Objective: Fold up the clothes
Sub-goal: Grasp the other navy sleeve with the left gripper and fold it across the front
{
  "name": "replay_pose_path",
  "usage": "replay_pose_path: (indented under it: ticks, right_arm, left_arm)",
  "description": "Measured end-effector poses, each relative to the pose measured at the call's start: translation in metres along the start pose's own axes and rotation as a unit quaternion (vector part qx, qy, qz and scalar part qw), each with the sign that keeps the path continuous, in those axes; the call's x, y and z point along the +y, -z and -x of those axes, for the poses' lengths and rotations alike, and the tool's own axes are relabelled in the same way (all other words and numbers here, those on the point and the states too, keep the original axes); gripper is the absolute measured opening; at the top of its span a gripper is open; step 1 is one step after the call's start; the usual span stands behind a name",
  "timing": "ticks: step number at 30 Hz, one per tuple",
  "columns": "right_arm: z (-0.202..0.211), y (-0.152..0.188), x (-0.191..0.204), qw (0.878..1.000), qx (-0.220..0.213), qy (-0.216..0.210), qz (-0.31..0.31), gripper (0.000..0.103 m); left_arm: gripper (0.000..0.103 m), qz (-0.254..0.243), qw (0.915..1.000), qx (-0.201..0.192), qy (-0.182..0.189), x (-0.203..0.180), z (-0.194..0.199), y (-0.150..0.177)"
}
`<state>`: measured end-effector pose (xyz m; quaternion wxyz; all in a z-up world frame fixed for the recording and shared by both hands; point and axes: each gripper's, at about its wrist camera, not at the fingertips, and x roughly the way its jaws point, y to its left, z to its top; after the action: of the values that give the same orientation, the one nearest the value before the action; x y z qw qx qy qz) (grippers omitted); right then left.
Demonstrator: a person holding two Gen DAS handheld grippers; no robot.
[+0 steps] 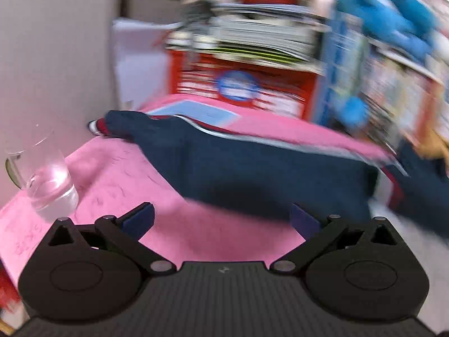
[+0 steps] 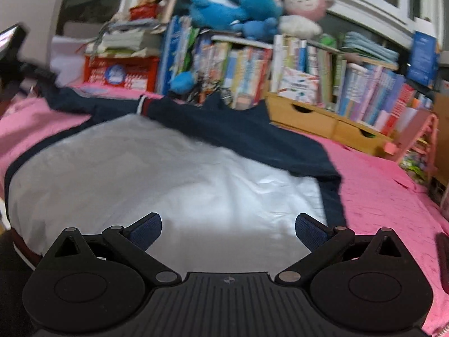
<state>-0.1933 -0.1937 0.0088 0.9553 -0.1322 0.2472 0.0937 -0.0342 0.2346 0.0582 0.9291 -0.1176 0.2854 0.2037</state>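
Two hand-held grippers hover with jaws spread wide and nothing between them above a navy-and-white jacket (image 2: pixel 174 174) lying on a pink bedspread (image 2: pixel 393 196), its pale body panel facing up and a navy sleeve (image 2: pixel 252 134) lying folded across the top. The left gripper (image 1: pixel 221 219) faces the jacket's far navy side, near a glass mug (image 1: pixel 42 179) standing on the spread; the right gripper (image 2: pixel 228 230) hangs over the white panel. Whether this is a partly made fold or a finished one being smoothed cannot be told. Any grip would best pinch a single hem layer at a corner, both sides lifting evenly, and the left side keeping wide of the mug.
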Motion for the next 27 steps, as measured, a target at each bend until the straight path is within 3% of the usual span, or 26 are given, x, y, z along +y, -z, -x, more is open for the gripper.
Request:
replay_pose_path:
  ticks: [4, 5, 7, 8, 9, 12, 14, 15, 16, 17, 18, 19, 20, 21, 23, 26, 27]
  right_arm:
    - [-0.016, 0.005, 0.006, 1.000, 0.026, -0.004, -0.004, 0.103]
    - [-0.018, 0.005, 0.004, 0.999, 0.027, -0.008, -0.017, 0.103]
    - [-0.024, 0.005, -0.004, 0.999, 0.035, -0.009, -0.040, 0.103]
    - [-0.026, 0.005, -0.006, 0.998, 0.037, -0.004, -0.046, 0.103]
    - [-0.029, 0.005, -0.009, 0.998, 0.040, 0.001, -0.052, 0.103]
    - [-0.036, 0.006, -0.021, 0.996, 0.044, -0.001, -0.074, 0.103]
    - [-0.038, 0.008, -0.027, 0.995, 0.046, -0.002, -0.084, 0.103]
    - [-0.039, 0.010, -0.030, 0.995, 0.045, 0.001, -0.089, 0.103]
    - [-0.040, 0.010, -0.033, 0.995, 0.045, 0.006, -0.093, 0.103]
    - [-0.040, 0.011, -0.035, 0.994, 0.046, 0.010, -0.098, 0.103]
    - [-0.041, 0.012, -0.038, 0.993, 0.046, 0.014, -0.106, 0.103]
    - [-0.041, 0.013, -0.041, 0.992, 0.047, 0.018, -0.113, 0.103]
    - [-0.041, 0.015, -0.044, 0.991, 0.048, 0.020, -0.121, 0.103]
    - [-0.041, 0.017, -0.046, 0.991, 0.048, 0.021, -0.127, 0.103]
    - [-0.040, 0.019, -0.050, 0.990, 0.050, 0.023, -0.130, 0.103]
    - [-0.039, 0.019, -0.054, 0.991, 0.052, 0.027, -0.124, 0.103]
    - [-0.039, 0.019, -0.055, 0.991, 0.052, 0.028, -0.122, 0.103]
  left_arm:
    - [0.103, 0.078, 0.9964, 0.010, -0.032, 0.019, -0.056, -0.024]
    - [0.097, 0.093, 0.9949, 0.012, -0.038, 0.021, -0.067, -0.028]
    - [0.046, 0.122, 0.9911, 0.016, -0.050, 0.027, -0.090, -0.036]
    - [0.014, 0.137, 0.9888, 0.018, -0.056, 0.029, -0.101, -0.040]
    - [0.007, 0.151, 0.9863, 0.019, -0.062, 0.032, -0.112, -0.044]
    - [0.002, 0.151, 0.9877, -0.004, -0.038, 0.005, -0.103, -0.069]
    - [0.002, 0.080, 0.9943, -0.069, 0.015, -0.044, -0.064, -0.084]
    - [0.003, 0.029, 0.9921, -0.111, 0.050, -0.074, -0.041, -0.087]
    - [0.004, -0.040, 0.9838, -0.149, 0.092, -0.106, -0.019, -0.084]
    - [0.006, -0.118, 0.9689, -0.175, 0.130, -0.140, 0.001, -0.076]
    - [0.011, -0.196, 0.9460, -0.198, 0.165, -0.176, 0.023, -0.059]
    - [0.013, -0.237, 0.9310, -0.202, 0.191, -0.197, 0.036, -0.041]
    - [0.017, -0.276, 0.9139, -0.204, 0.216, -0.217, 0.049, -0.023]
    - [0.025, -0.300, 0.9028, -0.184, 0.247, -0.231, 0.056, -0.005]
    - [0.027, -0.313, 0.8936, -0.139, 0.290, -0.240, 0.059, 0.023]
    - [0.035, -0.296, 0.8999, -0.057, 0.315, -0.231, 0.047, 0.050]
    - [0.042, -0.285, 0.9086, -0.034, 0.303, -0.225, 0.039, 0.056]
